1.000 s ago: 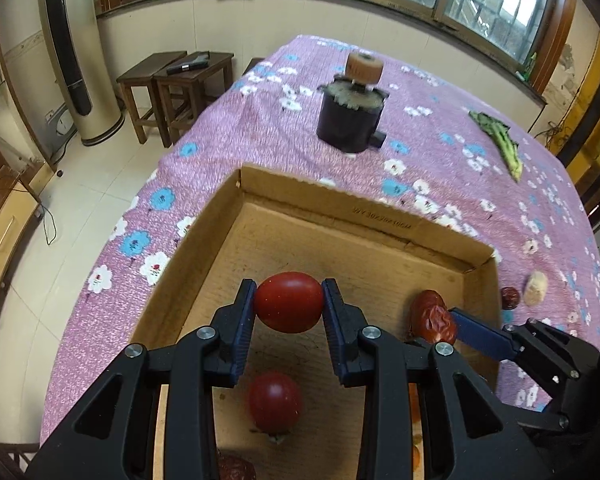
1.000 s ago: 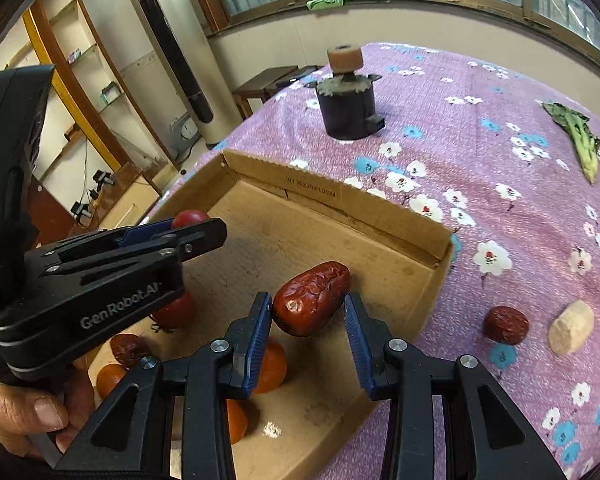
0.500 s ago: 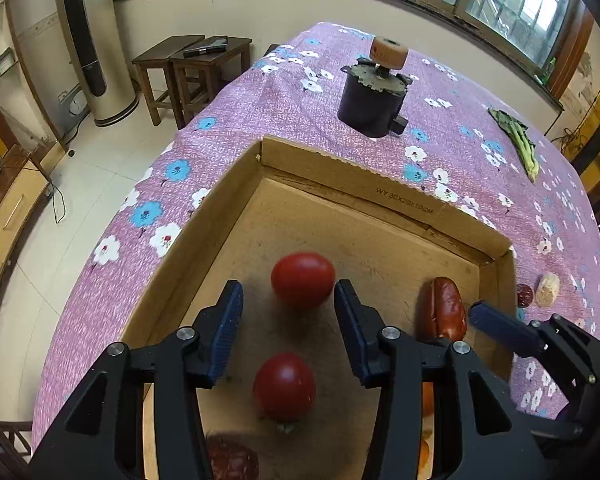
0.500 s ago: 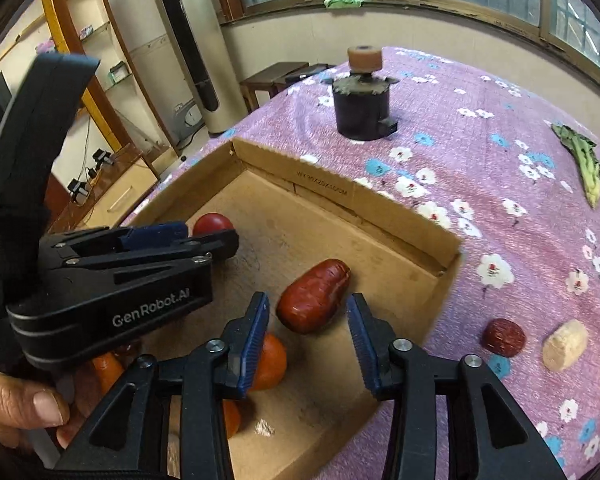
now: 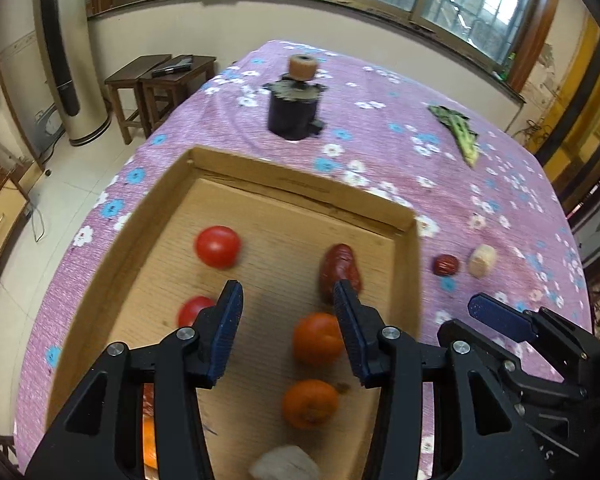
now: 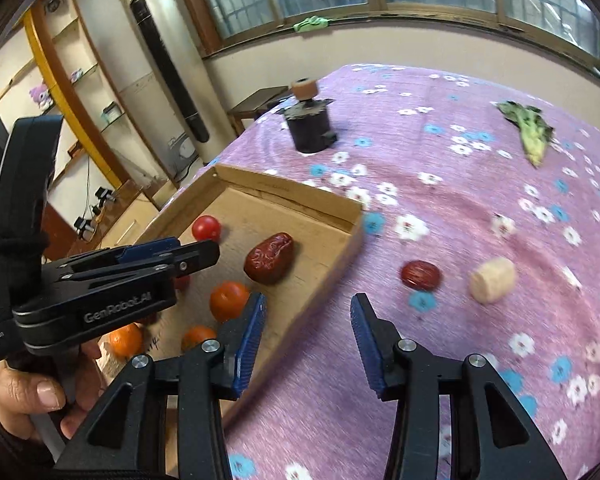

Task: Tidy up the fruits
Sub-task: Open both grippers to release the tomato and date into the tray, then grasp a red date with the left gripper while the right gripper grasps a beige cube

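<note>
- Your left gripper [image 5: 286, 300], black with blue pads, sits low in the centre of the left wrist view with its jaws standing apart and nothing between the pads; only bare cardboard shows in the gap.
- Your right gripper [image 6: 308, 312] fills the bottom of the right wrist view, jaws likewise parted and empty, over the right edge of the box and the cloth beside it.
- The shallow brown cardboard box [image 5: 300, 196] lies in the middle of the left wrist view on the purple flowered tablecloth [image 5: 400, 80].
- Inside it, a round red tomato [image 5: 218, 246] rests left of centre, and a second red tomato [image 5: 192, 310] peeks out just beside your left pad.
- A wrinkled dark red jujube [image 5: 338, 268] lies right of centre, its lower end hidden behind your right pad.
- Two orange tangerines [image 5: 316, 342] sit below it, one above the other.
- Outside the box, on the cloth at the right of the frame, a smaller dark red jujube [image 6: 421, 275] lies just beside a pale beige cork-like cylinder [image 6: 493, 280].
- A black round pot with a tan wheel on top [image 5: 296, 104] stands above the box, and a green leafy vegetable [image 5: 458, 130] lies at upper right.
- A hand [image 6: 32, 392] grips the left gripper's handle at the lower left of the right wrist view.
</note>
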Demonstrator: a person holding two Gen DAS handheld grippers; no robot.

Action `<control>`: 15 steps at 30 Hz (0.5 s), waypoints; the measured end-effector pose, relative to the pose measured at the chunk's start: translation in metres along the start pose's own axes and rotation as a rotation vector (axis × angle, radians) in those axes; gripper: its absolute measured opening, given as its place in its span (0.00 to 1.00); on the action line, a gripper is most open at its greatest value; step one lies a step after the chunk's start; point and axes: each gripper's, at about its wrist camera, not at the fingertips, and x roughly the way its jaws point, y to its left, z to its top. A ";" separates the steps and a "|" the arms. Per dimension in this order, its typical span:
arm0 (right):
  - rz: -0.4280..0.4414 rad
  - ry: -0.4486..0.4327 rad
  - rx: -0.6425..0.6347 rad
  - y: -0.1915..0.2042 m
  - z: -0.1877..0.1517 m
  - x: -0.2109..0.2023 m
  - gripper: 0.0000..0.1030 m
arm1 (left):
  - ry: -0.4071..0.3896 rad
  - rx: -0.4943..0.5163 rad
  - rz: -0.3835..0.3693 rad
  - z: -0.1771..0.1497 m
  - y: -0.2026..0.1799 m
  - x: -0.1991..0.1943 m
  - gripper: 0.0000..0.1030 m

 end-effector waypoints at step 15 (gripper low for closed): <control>-0.066 -0.031 0.101 -0.058 -0.032 -0.044 0.44 | -0.002 0.111 -0.126 -0.023 -0.080 -0.021 0.44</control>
